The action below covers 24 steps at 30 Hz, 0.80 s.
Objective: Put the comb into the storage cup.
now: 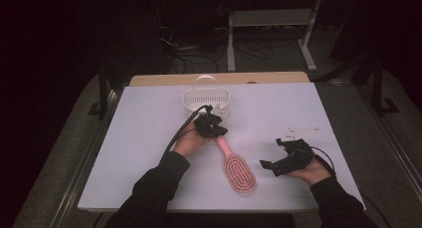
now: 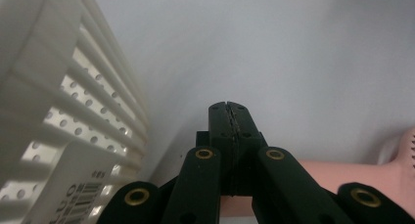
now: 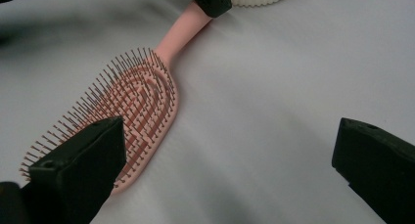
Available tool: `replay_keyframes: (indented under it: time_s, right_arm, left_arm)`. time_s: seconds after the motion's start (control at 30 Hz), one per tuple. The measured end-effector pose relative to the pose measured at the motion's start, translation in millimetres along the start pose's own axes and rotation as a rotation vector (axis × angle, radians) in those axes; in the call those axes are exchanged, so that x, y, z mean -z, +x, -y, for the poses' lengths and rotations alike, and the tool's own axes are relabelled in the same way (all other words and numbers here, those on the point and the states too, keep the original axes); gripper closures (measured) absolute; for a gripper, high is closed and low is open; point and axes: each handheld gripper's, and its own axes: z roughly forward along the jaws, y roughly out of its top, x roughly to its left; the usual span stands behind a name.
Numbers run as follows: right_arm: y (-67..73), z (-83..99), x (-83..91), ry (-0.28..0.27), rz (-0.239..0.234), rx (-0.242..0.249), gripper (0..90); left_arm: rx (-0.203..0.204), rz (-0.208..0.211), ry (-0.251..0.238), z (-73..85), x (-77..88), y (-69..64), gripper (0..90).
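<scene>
A pink hairbrush (image 1: 238,171) lies on the white table (image 1: 144,138), bristles up, its head toward the person and its handle pointing away toward a small white basket (image 1: 206,97) near the far edge. The basket has slotted walls and a hoop handle standing up over it.

The left gripper (image 1: 215,130) sits at the far end of the brush handle, just in front of the basket, with its cable looping back over the person's hand and dark sleeve. In the left gripper view its tongs (image 2: 229,109) are pressed flat together, tip against tip, with nothing pinched between them (the pink handle (image 2: 342,171) passes behind and below the jaws, off to the right of them). Whether the gripper body rests on the handle I cannot tell; from the right gripper view a black part of it sits right over the handle's end. The basket's ribbed wall (image 2: 73,101) stands close at the left in that same view.

The right gripper (image 1: 271,167) is held low over the table to the right of the brush head, well apart from the left one, its tongs pointing toward the brush. In the right gripper view they stand wide apart (image 3: 235,170), with bare table between them; the brush head (image 3: 132,116) lies just beyond the left-hand jaw, not touched by it.
</scene>
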Motion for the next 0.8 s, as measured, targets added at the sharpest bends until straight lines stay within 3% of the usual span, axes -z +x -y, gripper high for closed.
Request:
replay_keyframes:
  time_s: [0.47,0.8]
  right_arm:
    - [0.1,0.0,-0.4,0.002,0.001,-0.002,0.0]
    - [-0.5,0.1,-0.2,0.0,0.001,-0.004,0.0]
  left_arm:
    - [0.008,0.003,0.028,11.8,10.5,5.7,90.0]
    - [0.014,0.0,0.088,30.5,18.8,9.0,90.0]
